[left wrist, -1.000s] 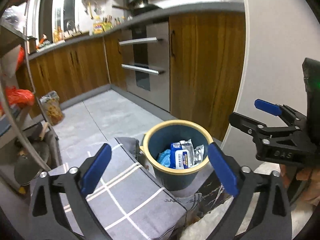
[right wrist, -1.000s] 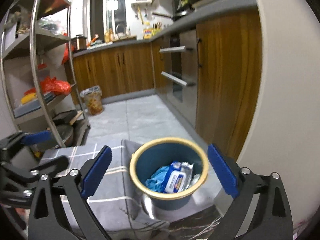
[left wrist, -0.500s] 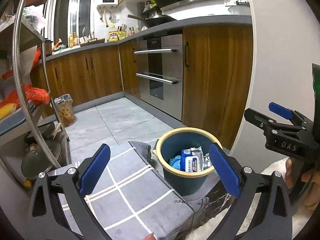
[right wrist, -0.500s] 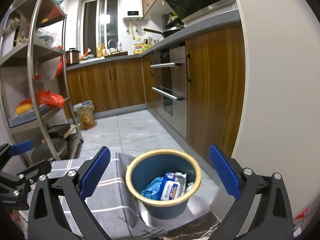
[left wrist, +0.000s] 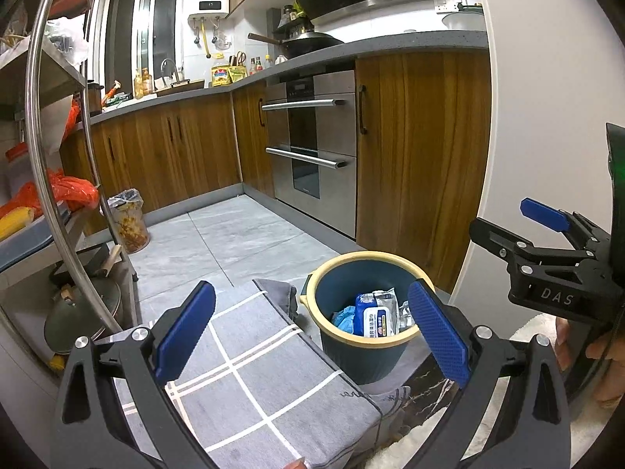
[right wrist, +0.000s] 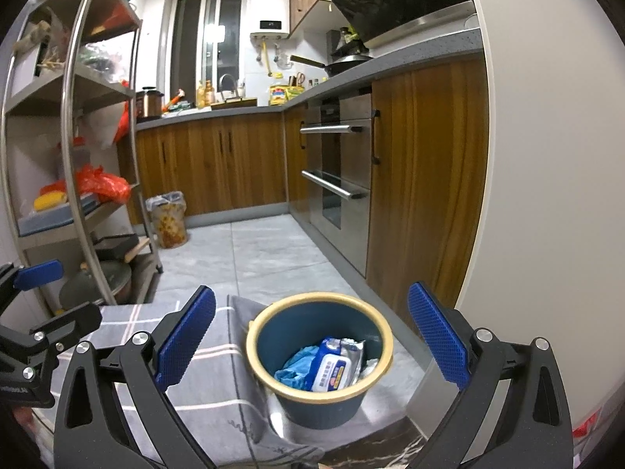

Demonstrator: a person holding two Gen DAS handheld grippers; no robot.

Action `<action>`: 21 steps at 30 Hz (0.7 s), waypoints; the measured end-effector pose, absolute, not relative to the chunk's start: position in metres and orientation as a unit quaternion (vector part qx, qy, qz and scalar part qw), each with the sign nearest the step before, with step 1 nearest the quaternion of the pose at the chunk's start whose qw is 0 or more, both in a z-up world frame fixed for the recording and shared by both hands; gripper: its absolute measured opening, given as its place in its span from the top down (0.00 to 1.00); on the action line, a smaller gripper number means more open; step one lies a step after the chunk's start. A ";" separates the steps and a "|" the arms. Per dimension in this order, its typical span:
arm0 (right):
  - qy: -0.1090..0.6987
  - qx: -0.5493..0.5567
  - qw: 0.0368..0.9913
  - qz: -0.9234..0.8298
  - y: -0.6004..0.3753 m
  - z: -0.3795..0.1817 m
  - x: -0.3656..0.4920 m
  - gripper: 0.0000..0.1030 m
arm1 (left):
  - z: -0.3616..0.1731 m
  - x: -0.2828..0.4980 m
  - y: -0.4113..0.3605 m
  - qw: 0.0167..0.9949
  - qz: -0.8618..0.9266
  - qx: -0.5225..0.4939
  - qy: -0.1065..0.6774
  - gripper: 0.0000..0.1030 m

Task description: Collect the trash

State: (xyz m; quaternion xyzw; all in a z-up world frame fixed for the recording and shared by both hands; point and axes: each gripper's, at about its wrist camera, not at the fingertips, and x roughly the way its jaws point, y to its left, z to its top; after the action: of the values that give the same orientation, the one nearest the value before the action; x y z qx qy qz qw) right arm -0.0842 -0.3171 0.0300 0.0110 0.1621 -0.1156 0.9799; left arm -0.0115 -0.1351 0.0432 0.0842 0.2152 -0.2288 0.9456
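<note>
Fingers (left wrist: 183, 328) of both grippers spread, empty, above round blue bin (right wrist: 318, 355) of crinkled wrappers (right wrist: 336, 363).

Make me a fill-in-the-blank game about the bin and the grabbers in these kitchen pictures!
1. The blue bin has a rim coloured ____.
2. The wet-wipes packet lies ____ the bin.
3. The left gripper and the right gripper both have their fingers wide ____, holding nothing.
4. The grey cloth beside the bin has a pattern of white ____.

Missing words: yellow; inside; open; lines
</note>
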 end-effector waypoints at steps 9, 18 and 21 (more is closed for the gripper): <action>0.162 0.011 0.980 -0.116 -0.317 0.031 -0.084 0.05 | 0.043 -0.013 -0.137 0.946 -0.228 0.084 0.214 0.05; 0.163 0.011 0.980 -0.115 -0.317 0.031 -0.084 0.05 | 0.042 -0.014 -0.140 0.946 -0.229 0.086 0.214 0.05; 0.162 0.011 0.980 -0.115 -0.317 0.031 -0.084 0.05 | 0.042 -0.014 -0.140 0.946 -0.229 0.085 0.215 0.05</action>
State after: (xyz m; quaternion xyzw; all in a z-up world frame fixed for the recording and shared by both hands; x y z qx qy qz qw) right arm -0.0838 -0.3169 0.0309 0.0108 0.1622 -0.1153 0.9799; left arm -0.0142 -0.1402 0.0423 0.0847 0.2150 -0.2293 0.9455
